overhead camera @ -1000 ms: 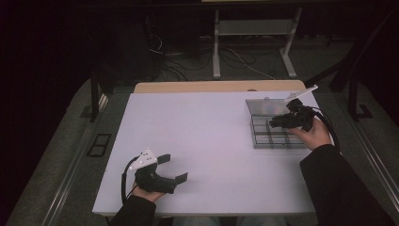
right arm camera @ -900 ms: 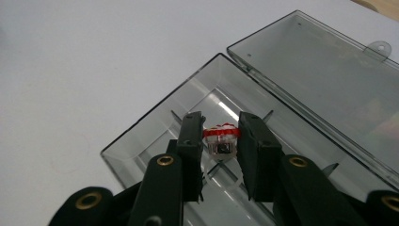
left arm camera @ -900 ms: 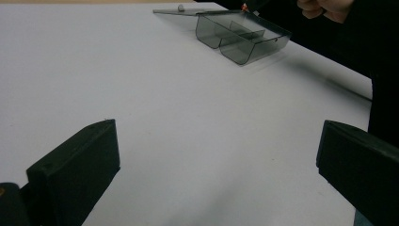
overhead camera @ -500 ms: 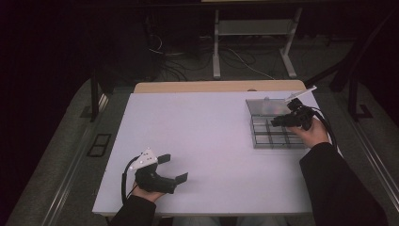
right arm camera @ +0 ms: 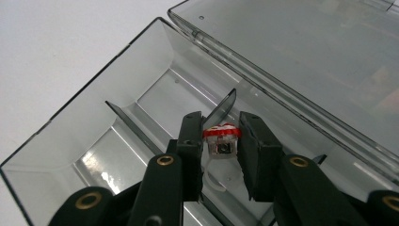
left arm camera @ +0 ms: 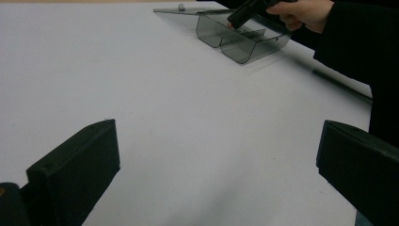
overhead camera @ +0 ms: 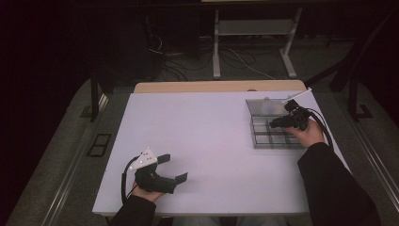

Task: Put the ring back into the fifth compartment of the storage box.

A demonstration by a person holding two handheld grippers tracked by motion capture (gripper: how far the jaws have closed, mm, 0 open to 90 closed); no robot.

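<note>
A clear grey compartment box [overhead camera: 276, 139] lies at the table's right side, its lid [overhead camera: 266, 106] folded open behind it. My right gripper [overhead camera: 274, 124] hangs over the box's compartments, shut on a small red-topped part [right arm camera: 220, 137] with a clear body. In the right gripper view the part sits between the two pads [right arm camera: 192, 141], just above a divider inside the box [right arm camera: 117, 75]. My left gripper [overhead camera: 174, 167] rests on the table near the front left, jaws wide open with nothing between its fingers [left arm camera: 75, 169]. From there the box [left arm camera: 244, 44] and right gripper [left arm camera: 239, 15] appear far off.
The white tabletop [overhead camera: 207, 132] spreads between the two hands. A wooden strip [overhead camera: 216, 86] runs along the table's far edge. Beyond it the floor holds cables and a white frame's legs [overhead camera: 216, 52]. A dark sleeve [overhead camera: 334, 183] comes in from the bottom right.
My right gripper has sunk a little toward the box with the small part still held. The left gripper has stayed where it was.
</note>
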